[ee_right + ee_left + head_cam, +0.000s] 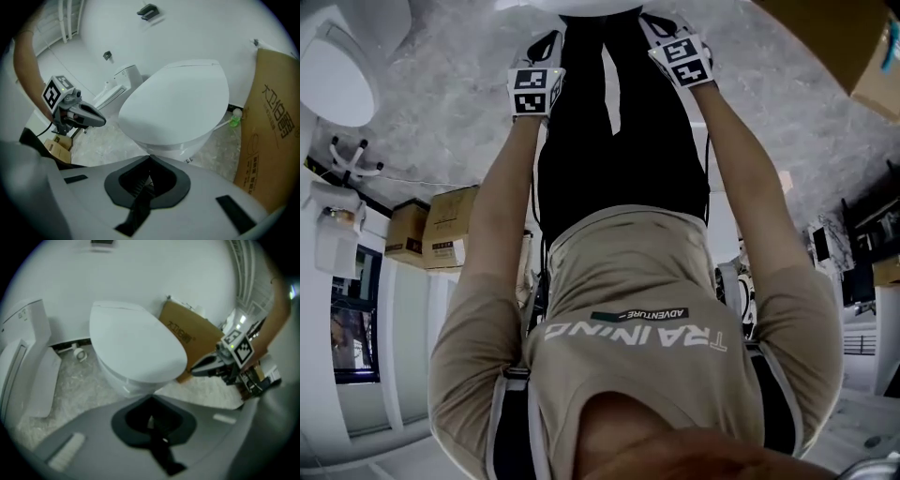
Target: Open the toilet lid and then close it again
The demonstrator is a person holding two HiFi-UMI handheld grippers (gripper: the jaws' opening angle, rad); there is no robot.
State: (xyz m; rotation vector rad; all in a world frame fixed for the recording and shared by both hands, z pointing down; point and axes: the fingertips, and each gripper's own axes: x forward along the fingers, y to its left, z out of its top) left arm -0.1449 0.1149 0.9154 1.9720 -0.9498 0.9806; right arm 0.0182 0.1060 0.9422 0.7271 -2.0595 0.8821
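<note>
The white toilet's lid (136, 345) (178, 103) lies shut on its bowl, right in front of both grippers. My left gripper (151, 397) is shut on nothing, its tips just short of the bowl's front edge. My right gripper (150, 156) is also shut and empty, close to the bowl's front. Each gripper appears in the other's view: the right gripper (211, 365) beside the lid's right side, the left gripper (89, 117) off the lid's left side, neither touching it. In the head view, the marker cubes (534, 89) (682, 58) sit at the ends of the person's outstretched arms.
A tall cardboard box (187, 336) (269, 136) leans against the wall right of the toilet, with a green-headed brush (234, 122) beside it. A second white fixture (26, 371) (117, 82) stands to the left. Small cardboard boxes (441, 230) sit on the marble floor.
</note>
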